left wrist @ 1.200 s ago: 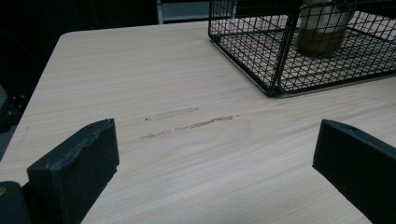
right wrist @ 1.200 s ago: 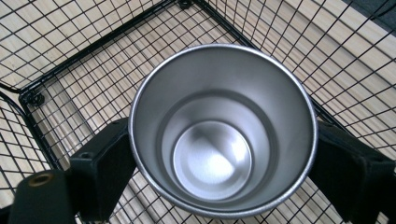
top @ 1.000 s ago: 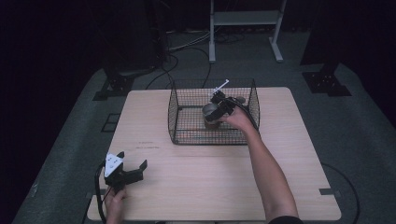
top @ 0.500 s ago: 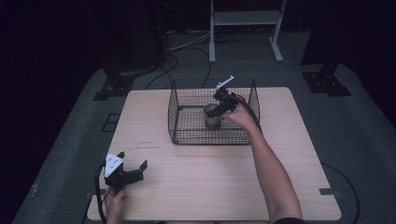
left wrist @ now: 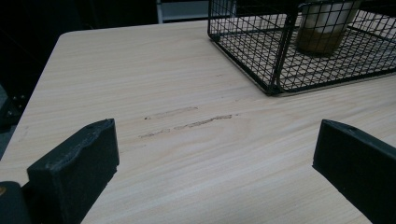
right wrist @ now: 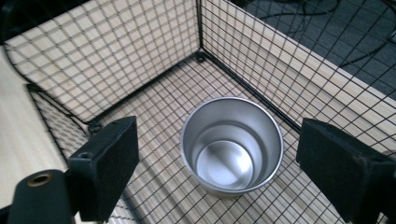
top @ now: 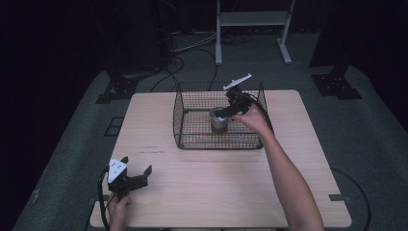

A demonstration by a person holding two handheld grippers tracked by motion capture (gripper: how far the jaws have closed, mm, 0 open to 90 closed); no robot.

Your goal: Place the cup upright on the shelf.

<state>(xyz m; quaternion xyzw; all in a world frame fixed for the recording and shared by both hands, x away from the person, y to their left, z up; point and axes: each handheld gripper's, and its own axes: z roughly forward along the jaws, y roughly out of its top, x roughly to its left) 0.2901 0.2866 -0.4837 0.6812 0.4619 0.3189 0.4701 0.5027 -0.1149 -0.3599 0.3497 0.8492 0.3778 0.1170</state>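
Here the right gripper [top: 230, 107] hangs over the wire basket [top: 192, 113] in the upper middle of the high view, its jaws spread wide with nothing between them. In the right gripper view the metal cup [right wrist: 232, 144] stands upright on the basket floor at the centre of the frame, mouth open upward, and the two black jaws flank it from the lower left and lower right without touching its rim. The cup sits nearer the basket's corner at the top of that frame than its other walls; bare mesh floor lies open to the cup's left and toward the bottom edge, while the wall on the right runs close beside it.

In the high view the cup [top: 219, 120] stands right of the basket's middle, apart from the near wall. The person's right forearm crosses the basket's near right rim from the lower right of the frame.

The left gripper [top: 126, 177] rests low near the lower left corner of the table [top: 298, 168], well apart from the basket, its jaws released and empty. In the left gripper view those jaws sit at the bottom corners, with a broad stretch of bare wood between them and the basket [left wrist: 280, 60] at the upper right; faint scuff marks [left wrist: 187, 120] cross the middle of the frame.
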